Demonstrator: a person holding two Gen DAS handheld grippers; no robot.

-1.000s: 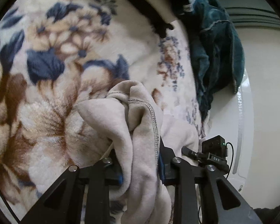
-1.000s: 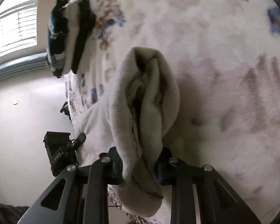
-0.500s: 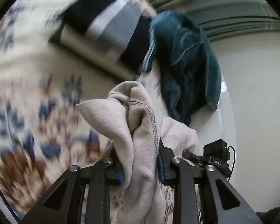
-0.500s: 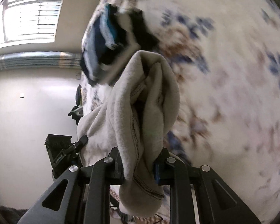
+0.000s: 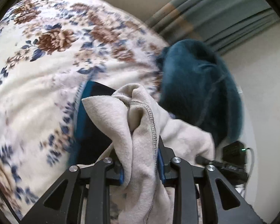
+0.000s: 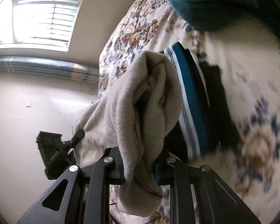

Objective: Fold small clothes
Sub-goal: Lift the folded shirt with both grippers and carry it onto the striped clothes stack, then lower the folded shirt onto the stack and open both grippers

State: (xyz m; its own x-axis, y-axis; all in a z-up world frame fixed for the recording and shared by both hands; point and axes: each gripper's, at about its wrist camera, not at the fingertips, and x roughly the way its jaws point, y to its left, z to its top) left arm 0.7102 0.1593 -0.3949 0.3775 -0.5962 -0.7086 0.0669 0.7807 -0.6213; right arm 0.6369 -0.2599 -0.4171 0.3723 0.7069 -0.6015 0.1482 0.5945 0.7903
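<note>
A beige fleece garment [image 5: 140,130] is held between both grippers above the floral blanket [image 5: 37,74]. My left gripper [image 5: 141,169] is shut on one bunched end of it. My right gripper [image 6: 139,169] is shut on the other bunched end [image 6: 149,102]. The cloth hangs slack between them. A folded stack of dark, blue and white striped clothes [image 6: 194,102] lies on the blanket right behind the beige garment; in the left wrist view [image 5: 91,127] it is partly hidden by the cloth.
A teal fleece garment [image 5: 199,85] lies crumpled on the blanket beside the stack, also at the top of the right wrist view [image 6: 214,3]. Grey-green curtains [image 5: 214,15] and a window [image 6: 41,15] stand beyond. The other gripper's black body [image 6: 52,149] shows below.
Both grippers have carried the beige garment across the blanket to the folded striped stack, which now lies close behind it. The grips have not changed.
</note>
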